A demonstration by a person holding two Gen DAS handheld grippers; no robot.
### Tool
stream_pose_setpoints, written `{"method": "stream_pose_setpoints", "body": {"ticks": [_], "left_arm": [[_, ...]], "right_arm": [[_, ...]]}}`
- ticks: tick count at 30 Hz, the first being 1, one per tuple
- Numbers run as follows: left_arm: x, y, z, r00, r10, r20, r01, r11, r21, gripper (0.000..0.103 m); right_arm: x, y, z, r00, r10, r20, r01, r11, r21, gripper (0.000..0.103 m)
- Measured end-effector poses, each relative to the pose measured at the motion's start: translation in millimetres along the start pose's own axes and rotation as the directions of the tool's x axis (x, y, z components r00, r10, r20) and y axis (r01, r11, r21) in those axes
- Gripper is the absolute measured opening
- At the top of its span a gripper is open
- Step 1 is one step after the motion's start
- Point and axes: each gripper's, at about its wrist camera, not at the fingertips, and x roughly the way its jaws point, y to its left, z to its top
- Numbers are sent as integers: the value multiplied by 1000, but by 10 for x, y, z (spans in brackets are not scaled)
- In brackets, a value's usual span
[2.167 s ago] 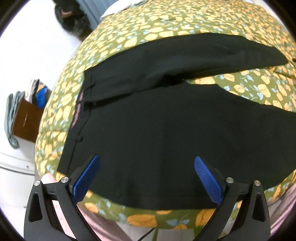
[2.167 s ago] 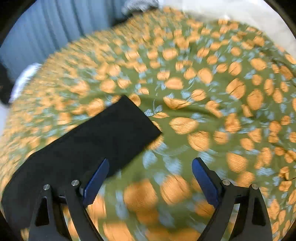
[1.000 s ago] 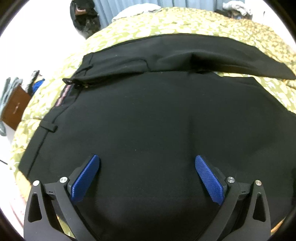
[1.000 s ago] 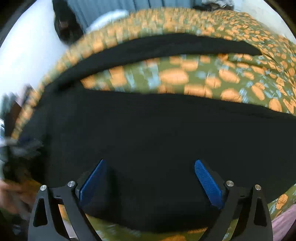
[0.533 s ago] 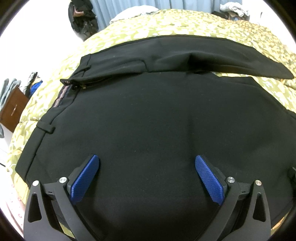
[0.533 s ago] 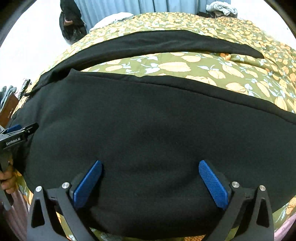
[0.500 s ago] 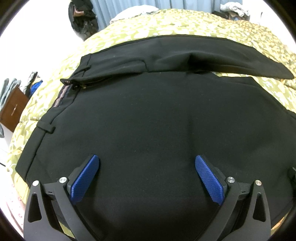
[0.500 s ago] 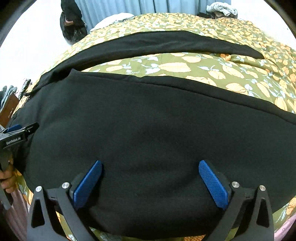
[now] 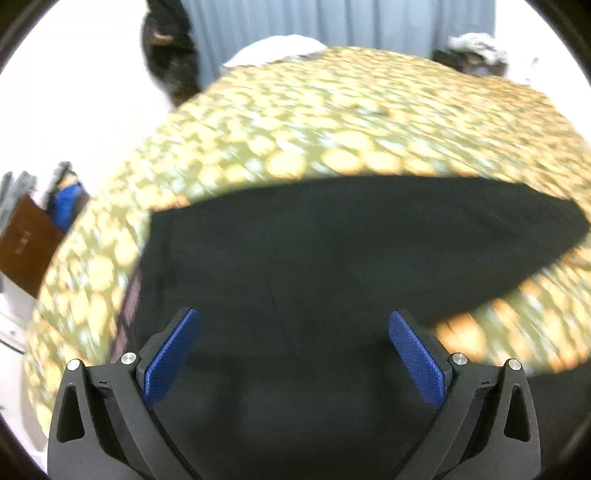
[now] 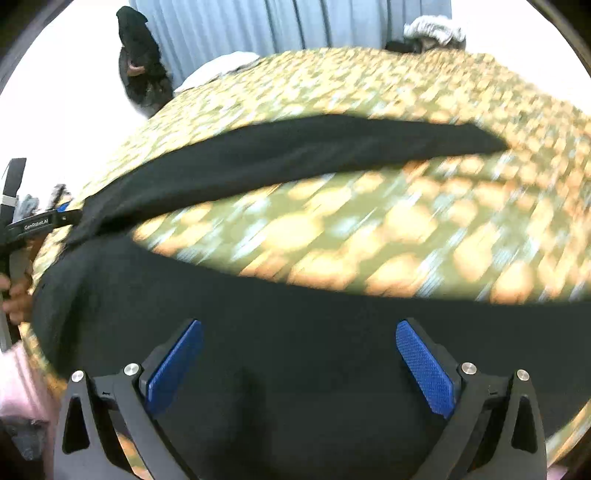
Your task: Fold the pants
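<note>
Black pants (image 9: 332, 258) lie spread on a bed with an olive cover printed with orange fruit (image 9: 351, 122). In the left wrist view the waistband end, with a striped inner band (image 9: 127, 314), is at the left. My left gripper (image 9: 293, 347) is open just above the black cloth near the waist. In the right wrist view the far leg (image 10: 295, 151) and the near leg (image 10: 295, 332) lie apart with bedcover (image 10: 351, 229) between them. My right gripper (image 10: 299, 356) is open over the near leg. The left gripper's body (image 10: 33, 225) shows at the left edge there.
Blue-grey curtains (image 10: 280, 26) hang behind the bed. A dark garment (image 10: 142, 62) hangs at the back left. White cloth (image 9: 275, 50) and a grey heap (image 10: 432, 31) lie at the bed's far end. A brown box (image 9: 22, 243) stands left of the bed.
Both views have tilted up and blurred with motion. More of the bedcover and curtains shows. The left view now has less black cloth ahead of the fingers. Both grippers stay open.
</note>
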Motion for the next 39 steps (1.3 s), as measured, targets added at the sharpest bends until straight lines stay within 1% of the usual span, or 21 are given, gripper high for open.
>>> {"method": "stream_pose_setpoints", "body": {"ticks": [2,4,5,6,8,11,13,16,18,21,22,23,24,25,28,30,32,34,37,38,39], "left_arm": [[350,115,130,996,86,-8,-86,996,-32,102],[722,227,93,987,150,-58,-153,987,-42,102],[953,280,5,984,154,-93,-159,987,-39,103],[1077,352,-118,992,102,-80,-108,992,-72,103],[1029,434,-221,998,63,3,-62,989,-135,103],[1028,367,-241,995,102,18,-99,989,-108,103],[1033,368,-244,994,105,30,-101,988,-113,103],[1065,386,-280,993,106,43,-100,988,-119,102],[1084,383,-280,993,105,50,-98,987,-124,102],[1126,347,-272,992,114,56,-107,987,-121,102],[1112,330,-273,992,116,57,-108,987,-121,102],[1114,329,-273,991,117,58,-109,987,-121,102],[1116,328,-274,991,118,56,-110,987,-120,102],[1119,323,-272,991,119,56,-112,987,-120,102],[1119,323,-266,991,121,56,-114,986,-119,102],[1121,323,-265,991,121,56,-114,986,-119,102],[1120,323,-256,991,124,54,-117,986,-116,102],[1109,312,-241,990,128,51,-121,986,-113,102],[1097,296,-219,990,134,45,-128,986,-105,102],[1092,290,-212,990,137,42,-132,986,-99,102],[1087,279,-199,989,143,35,-140,986,-91,102]], "right_arm": [[61,-295,315,999,-38,32,38,999,-7,103],[189,-633,660,996,-75,54,76,997,-8,103],[293,-817,851,993,-104,56,105,994,-13,103],[391,-966,990,991,-125,54,126,992,-16,103],[663,-1362,1348,984,-175,27,176,984,-5,103],[1158,-2018,1965,969,-239,-58,242,969,44,103],[1441,-2340,2264,967,-228,-113,236,970,65,103],[1798,-2591,2632,951,-260,-170,272,961,55,103],[1970,-2643,2797,944,-280,-175,288,957,23,103],[2153,-2696,2910,929,-326,-178,330,944,-7,101],[2215,-2754,2897,926,-318,-201,327,945,13,89],[2260,-2816,2857,933,-276,-233,295,954,52,57],[2291,-2898,2808,939,-216,-267,252,962,108,37],[2240,-2939,2756,945,-198,-261,239,961,140,12],[1786,-2830,2628,972,-200,-124,216,968,128,11],[1251,-2664,2435,983,-183,-15,184,977,108,10],[671,-2477,2106,982,-172,76,166,983,80,10],[119,-2327,1612,975,-174,138,166,984,67,10],[-345,-2324,682,976,-187,115,165,970,180,10],[-374,-2355,420,977,-198,81,175,958,228,11],[-377,-2422,32,975,-222,-9,214,927,309,13]]}}
